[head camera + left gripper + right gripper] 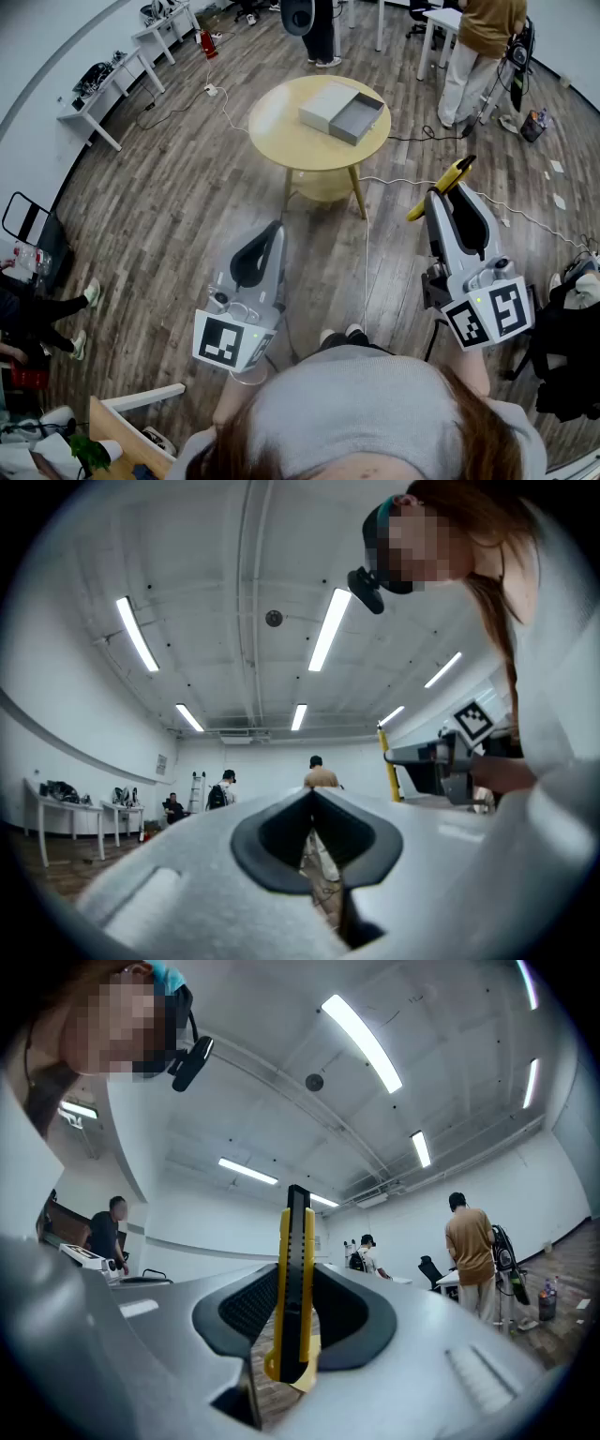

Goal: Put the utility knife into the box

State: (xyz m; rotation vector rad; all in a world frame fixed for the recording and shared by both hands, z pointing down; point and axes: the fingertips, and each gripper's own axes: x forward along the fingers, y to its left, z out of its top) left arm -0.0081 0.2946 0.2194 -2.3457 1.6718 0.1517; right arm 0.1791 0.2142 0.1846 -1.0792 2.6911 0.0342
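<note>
While we stand on a wooden floor (178, 216) facing a round yellow table (281, 136), we hold a gripper in each hand, both aimed forward and tilted slightly upward. Our right gripper (442, 199) pinches a yellow utility knife (456, 174) between its pads; the knife stands on edge, with one end reaching out past the jaws. Our left gripper (273, 234) has its jaws pressed together with nothing between them. An open grey box (323, 105) sits on the table, well apart from the knife. Beyond the table stands a person (483, 47) in a tan shirt.
</note>
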